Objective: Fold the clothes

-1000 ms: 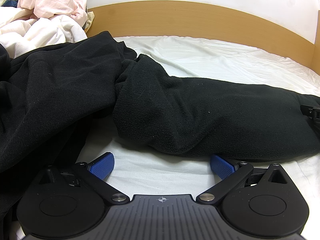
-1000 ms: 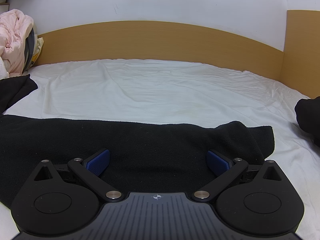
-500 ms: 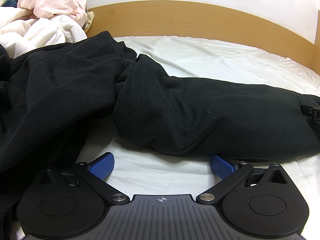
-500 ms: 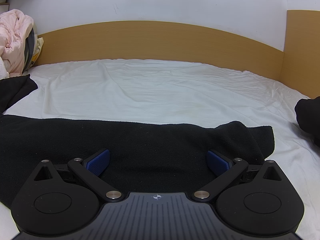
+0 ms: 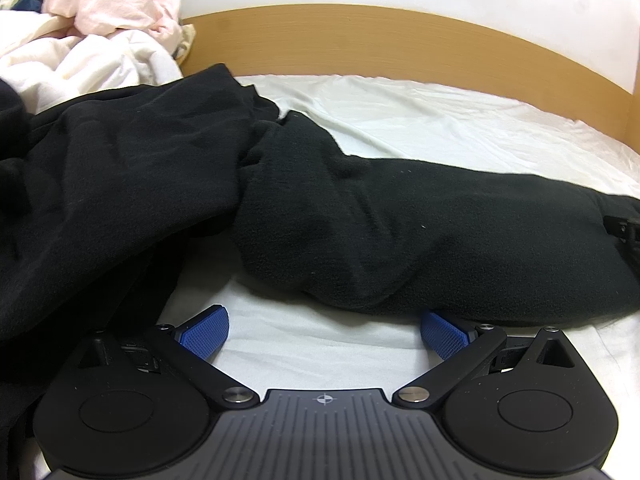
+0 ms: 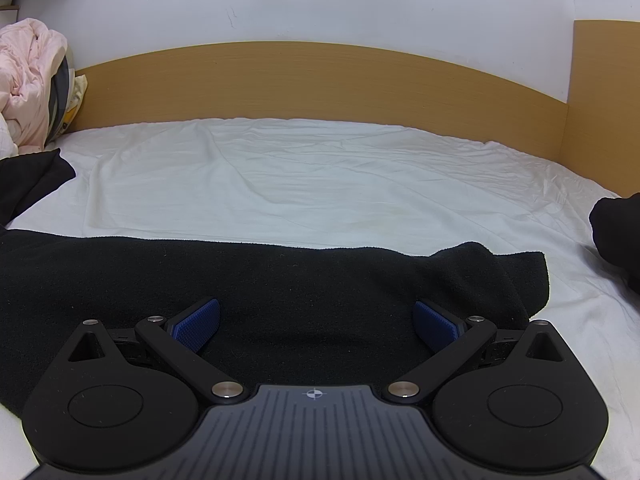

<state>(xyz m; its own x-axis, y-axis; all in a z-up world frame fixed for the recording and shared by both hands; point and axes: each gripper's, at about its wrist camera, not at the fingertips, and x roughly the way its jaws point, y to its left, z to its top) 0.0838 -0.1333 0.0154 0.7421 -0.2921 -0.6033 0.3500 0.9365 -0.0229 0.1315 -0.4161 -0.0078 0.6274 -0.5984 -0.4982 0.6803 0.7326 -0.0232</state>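
White bedsheet (image 6: 320, 184) covered the bed, backed by a wooden headboard (image 6: 320, 80) and a pale wall. My left gripper (image 5: 324, 330) hung with its jaws spread wide, holding nothing, just short of the black fleece garment (image 5: 400, 232) lying across the sheet. My right gripper (image 6: 316, 322) stood over that fleece's far end, jaws likewise apart and empty. Pink and cream laundry (image 5: 100, 20) was heaped at the left.

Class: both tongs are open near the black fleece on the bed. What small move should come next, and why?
Probably ease the right tongs down and close on the black fleece beneath them. Both tongs hold nothing, and the left tongs sit over bare sheet.
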